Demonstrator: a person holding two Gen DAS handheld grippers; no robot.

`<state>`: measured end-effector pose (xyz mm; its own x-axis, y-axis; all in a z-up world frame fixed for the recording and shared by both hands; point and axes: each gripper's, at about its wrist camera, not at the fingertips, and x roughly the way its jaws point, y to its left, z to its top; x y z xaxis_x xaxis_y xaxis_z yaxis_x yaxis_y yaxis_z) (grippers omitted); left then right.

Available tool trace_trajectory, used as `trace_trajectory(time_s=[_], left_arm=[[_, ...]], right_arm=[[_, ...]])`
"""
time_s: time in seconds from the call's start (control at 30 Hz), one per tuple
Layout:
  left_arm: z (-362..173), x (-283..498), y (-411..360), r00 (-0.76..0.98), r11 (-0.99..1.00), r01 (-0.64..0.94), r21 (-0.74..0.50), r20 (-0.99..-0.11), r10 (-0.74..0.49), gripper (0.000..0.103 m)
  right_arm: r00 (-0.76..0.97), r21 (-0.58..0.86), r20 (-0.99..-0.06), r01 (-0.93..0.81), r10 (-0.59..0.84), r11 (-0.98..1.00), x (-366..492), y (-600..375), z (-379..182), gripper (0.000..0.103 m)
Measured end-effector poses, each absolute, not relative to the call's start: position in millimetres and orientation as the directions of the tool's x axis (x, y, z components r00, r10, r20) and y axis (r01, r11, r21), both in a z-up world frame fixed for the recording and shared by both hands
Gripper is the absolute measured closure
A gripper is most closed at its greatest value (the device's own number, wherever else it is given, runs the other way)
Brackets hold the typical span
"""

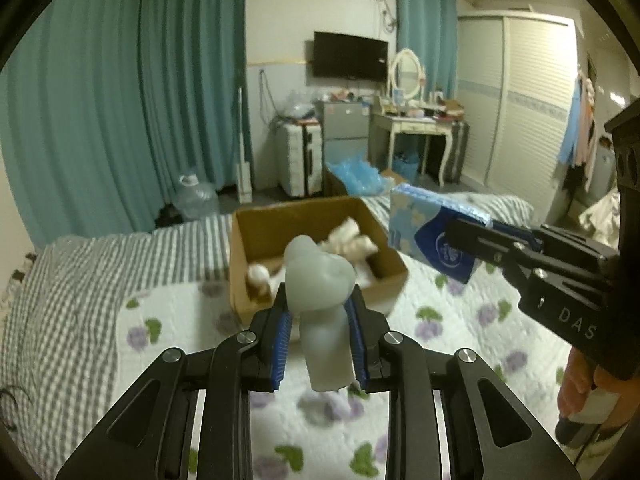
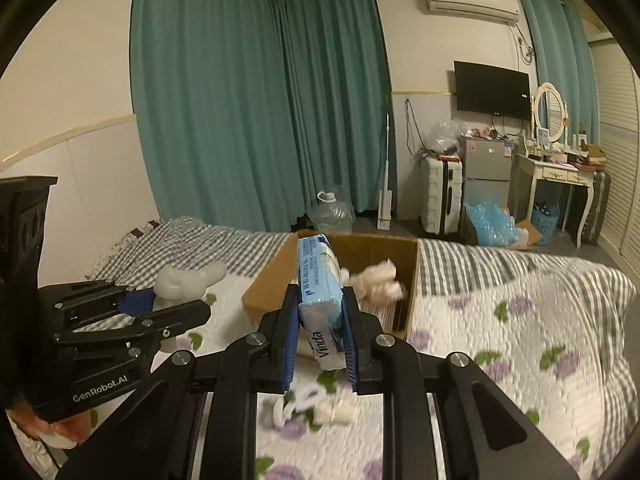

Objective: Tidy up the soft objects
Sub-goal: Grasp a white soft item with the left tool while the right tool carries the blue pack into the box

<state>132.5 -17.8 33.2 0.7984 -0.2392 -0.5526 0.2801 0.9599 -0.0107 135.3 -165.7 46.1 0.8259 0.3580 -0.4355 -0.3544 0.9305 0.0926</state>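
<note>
Soft things are headed for the cardboard box [image 1: 312, 240] on the bed [image 2: 520, 320], where a plush toy [image 1: 352, 240] already lies, probably a bear; blur hides detail. The tissue pack [image 2: 320, 300] is pinched across its thin sides by the right gripper [image 2: 320, 320], long axis pointing forward at the box. The pale heart-shaped squishy toy [image 1: 320, 280] is clamped at its stem by the left gripper [image 1: 320, 332], lobes forward, both poised for dropping in.

The plush toys [image 1: 352, 242] inside the cardboard box [image 1: 256, 236] are blurred.
</note>
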Motion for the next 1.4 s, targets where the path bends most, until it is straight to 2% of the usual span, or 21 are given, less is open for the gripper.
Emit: trace_trajectory(time_s=[0.23,0.4,0.6,0.73,0.83,0.87,0.9,0.93,1.07,1.17,1.2,1.33,1.4], left_arm=[[35.2,202.6,-17.6,0.803,0.966,0.259,0.007,-0.557,-0.211,0.078],[11.5,256.0,-19.2,0.793,0.969,0.244,0.036,-0.582,-0.179,0.078],[-22.2,303.9,-17.2,0.802,0.971,0.234,0.044,-0.573,-0.167,0.073],[-44.0,323.5,-21.6,0.802,0.976,0.182,0.119,-0.593,-0.077,0.073],[-52.9,330.0,-19.9,0.782,0.978,0.180,0.102,-0.618,-0.080,0.073],[-53.9,329.9,-18.0,0.775,0.980,0.179,0.084,-0.625,-0.088,0.072],[-53.7,330.3,-16.2,0.770,0.981,0.177,0.073,-0.631,-0.092,0.067],[-52.4,328.1,-14.1,0.766,0.982,0.177,0.064,-0.635,-0.096,0.063],[-31.9,305.6,-14.5,0.799,0.981,0.170,0.097,-0.596,-0.079,0.052],[-3.0,281.8,-15.7,0.820,0.975,0.192,0.111,-0.564,-0.097,0.028],[8.0,272.1,-15.0,0.829,0.975,0.194,0.111,-0.549,-0.102,0.023],[62.0,223.6,-11.9,0.875,0.979,0.183,0.094,-0.470,-0.119,0.013],[86.4,205.0,-7.7,0.881,0.978,0.200,0.052,-0.448,-0.156,0.010]], right_arm=[[0.814,0.125,-0.444,-0.357,0.374,0.926,211.4,-164.6,41.0,0.084],[0.787,0.167,-0.476,-0.357,0.392,0.919,274.1,-159.5,17.3,0.084],[0.785,0.129,-0.501,-0.348,0.364,0.929,327.4,-145.7,-18.7,0.084],[0.767,0.161,-0.525,-0.335,0.368,0.928,351.9,-148.4,-37.4,0.084],[0.768,0.144,-0.546,-0.309,0.336,0.940,354.0,-152.0,-40.4,0.065],[0.774,0.145,-0.541,-0.299,0.328,0.943,351.3,-154.8,-38.5,0.050],[0.782,0.152,-0.530,-0.291,0.327,0.945,346.8,-158.7,-34.4,0.033],[0.791,0.159,-0.518,-0.285,0.326,0.945,341.6,-162.9,-29.7,0.028],[0.818,0.163,-0.492,-0.249,0.298,0.955,314.2,-180.5,-1.4,0.025],[0.835,0.147,-0.475,-0.237,0.278,0.960,286.6,-187.7,27.0,0.022],[0.839,0.140,-0.470,-0.235,0.274,0.962,277.8,-189.5,36.1,0.020],[0.863,0.076,-0.444,-0.231,0.240,0.970,224.4,-192.9,84.4,0.012],[0.869,0.051,-0.432,-0.242,0.240,0.969,198.0,-192.9,105.4,0.004]])
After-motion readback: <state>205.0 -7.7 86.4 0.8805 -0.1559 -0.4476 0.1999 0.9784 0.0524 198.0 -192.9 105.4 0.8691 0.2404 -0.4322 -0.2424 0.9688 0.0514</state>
